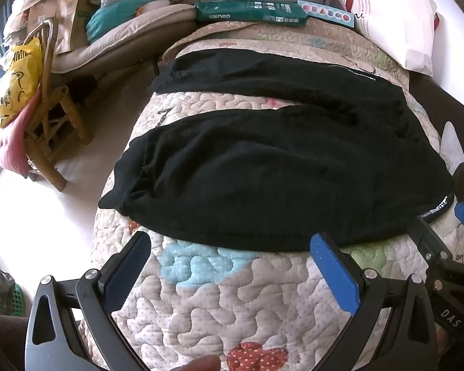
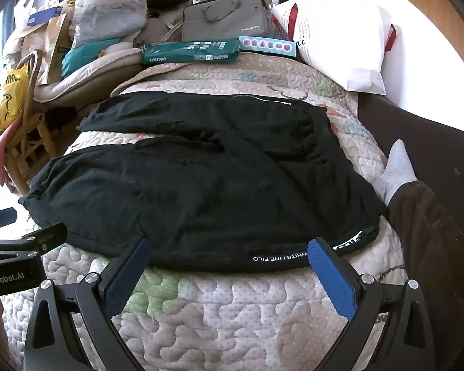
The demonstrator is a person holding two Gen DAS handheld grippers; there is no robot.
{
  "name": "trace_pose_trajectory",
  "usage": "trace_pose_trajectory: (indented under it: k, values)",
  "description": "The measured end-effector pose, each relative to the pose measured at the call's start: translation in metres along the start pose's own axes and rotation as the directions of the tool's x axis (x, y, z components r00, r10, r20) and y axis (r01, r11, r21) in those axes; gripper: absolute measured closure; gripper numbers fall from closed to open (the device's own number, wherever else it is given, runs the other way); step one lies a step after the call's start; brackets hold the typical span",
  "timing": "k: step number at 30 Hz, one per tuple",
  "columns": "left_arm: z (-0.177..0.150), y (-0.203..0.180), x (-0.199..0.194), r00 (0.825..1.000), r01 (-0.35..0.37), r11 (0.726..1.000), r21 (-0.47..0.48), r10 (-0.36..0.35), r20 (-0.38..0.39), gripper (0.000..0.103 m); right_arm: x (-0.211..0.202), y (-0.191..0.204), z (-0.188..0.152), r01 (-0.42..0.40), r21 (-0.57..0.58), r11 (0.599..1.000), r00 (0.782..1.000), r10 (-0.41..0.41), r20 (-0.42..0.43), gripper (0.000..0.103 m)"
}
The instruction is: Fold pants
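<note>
Black pants (image 1: pixel 263 167) lie spread flat on a quilted bedspread (image 1: pixel 232 293), legs pointing left with a gap between them, waistband with white lettering at the right. They also show in the right wrist view (image 2: pixel 207 185). My left gripper (image 1: pixel 232 247) is open and empty, hovering just short of the near leg's edge. My right gripper (image 2: pixel 229 250) is open and empty at the near edge of the waistband (image 2: pixel 281 258). The right gripper shows at the right edge of the left wrist view (image 1: pixel 442 228).
A green package (image 1: pixel 250 12), a grey bag (image 2: pixel 225 18) and a white pillow (image 2: pixel 340 40) line the far edge of the bed. A bamboo chair (image 1: pixel 49 130) with a yellow bag stands on the floor at left. A person's socked foot (image 2: pixel 397 167) rests at right.
</note>
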State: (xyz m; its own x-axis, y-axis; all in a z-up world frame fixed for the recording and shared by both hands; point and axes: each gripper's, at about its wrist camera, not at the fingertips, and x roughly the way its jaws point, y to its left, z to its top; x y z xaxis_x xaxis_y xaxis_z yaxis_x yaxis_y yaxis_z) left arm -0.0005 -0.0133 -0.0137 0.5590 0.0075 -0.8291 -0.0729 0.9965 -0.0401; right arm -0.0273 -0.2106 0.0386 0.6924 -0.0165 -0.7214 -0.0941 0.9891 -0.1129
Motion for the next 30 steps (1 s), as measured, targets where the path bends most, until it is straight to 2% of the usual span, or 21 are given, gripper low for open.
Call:
trace_pose_trajectory:
  k: [16,30]
  values:
    - [-0.003,-0.002,0.006,1.0,0.007,1.0,-0.002,-0.007,-0.021,0.0,0.002,-0.001,-0.001,0.003,0.004,1.0,1.0,-0.003,-0.007,0.0]
    - [-0.016,-0.004,0.029,0.992,-0.029,1.0,0.006,0.03,-0.119,0.0,0.002,-0.006,-0.002,0.012,0.021,1.0,1.0,-0.011,-0.015,0.0]
